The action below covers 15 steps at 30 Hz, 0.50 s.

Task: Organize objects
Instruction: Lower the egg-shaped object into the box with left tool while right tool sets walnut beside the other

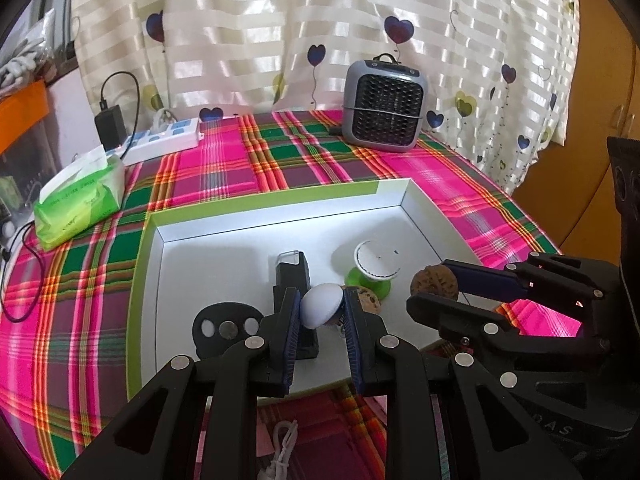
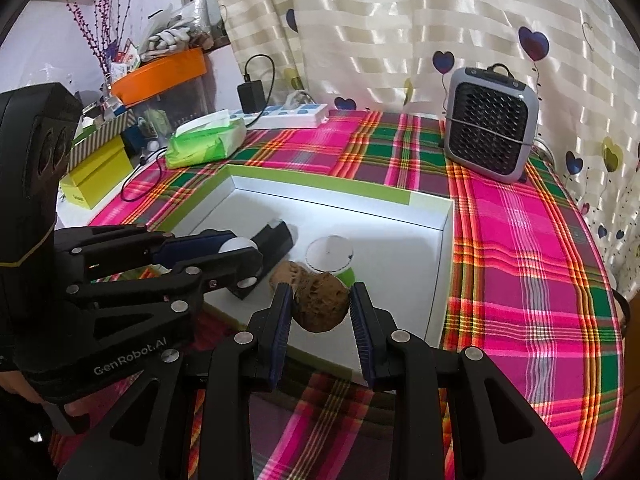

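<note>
1. Over the near edge of the white box (image 1: 404, 200), both grippers hang with loads, presumably brought there to be dropped inside, since the box looks like the collecting place.
2. The left gripper (image 1: 322, 312) has its jaws drawn in on a white dome-shaped object (image 1: 320, 306), pads touching its two sides; it sits above the near-middle of the box floor.
3. The right gripper (image 2: 320, 308) has its jaws closed about a brown walnut (image 2: 320, 306). The left pad touches it; at the right pad I cannot tell whether there is contact. It hovers over the near right part of the box.
4. Inside the box: a black rectangular case (image 1: 294, 272) standing near the middle, a green and white spool (image 1: 374, 268) to its right, a second walnut (image 2: 289, 276) just beside the spool, and a black piece with round holes (image 1: 226, 328) at the near left.
5. Outside the box on the plaid cloth (image 1: 224, 168): a green tissue pack (image 1: 80, 200) at far left, a small grey heater (image 1: 384, 106) at the far right.
6. My judgement: the held walnut probably belongs beside its twin.
</note>
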### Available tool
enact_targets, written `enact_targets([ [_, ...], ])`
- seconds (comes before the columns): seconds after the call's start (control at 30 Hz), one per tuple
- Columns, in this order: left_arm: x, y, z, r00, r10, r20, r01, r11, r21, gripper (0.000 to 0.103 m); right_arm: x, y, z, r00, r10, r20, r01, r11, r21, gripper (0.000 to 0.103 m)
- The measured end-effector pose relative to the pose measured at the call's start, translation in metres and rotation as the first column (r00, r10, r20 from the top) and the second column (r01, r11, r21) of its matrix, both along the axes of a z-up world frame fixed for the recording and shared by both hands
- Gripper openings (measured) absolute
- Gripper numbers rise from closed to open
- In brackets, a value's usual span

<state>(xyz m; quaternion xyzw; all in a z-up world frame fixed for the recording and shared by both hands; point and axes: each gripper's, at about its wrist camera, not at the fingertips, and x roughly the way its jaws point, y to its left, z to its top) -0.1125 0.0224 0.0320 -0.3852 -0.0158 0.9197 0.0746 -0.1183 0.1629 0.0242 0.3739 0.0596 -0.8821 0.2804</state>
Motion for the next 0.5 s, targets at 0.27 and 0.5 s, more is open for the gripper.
enact_targets([
  [0.27, -0.003, 0.003, -0.004, 1.000, -0.014, 0.000, 0.014, 1.000, -0.001, 0.020, -0.011, 0.001, -0.009, 0.999, -0.015, 0.030, 0.014, 1.000, 0.016, 0.031],
  [0.5, -0.004, 0.005, -0.004, 1.000, -0.021, -0.007, 0.021, 1.000, -0.001, 0.020, -0.017, 0.000, -0.014, 0.999, -0.020, 0.040, 0.018, 0.999, 0.037, 0.031],
])
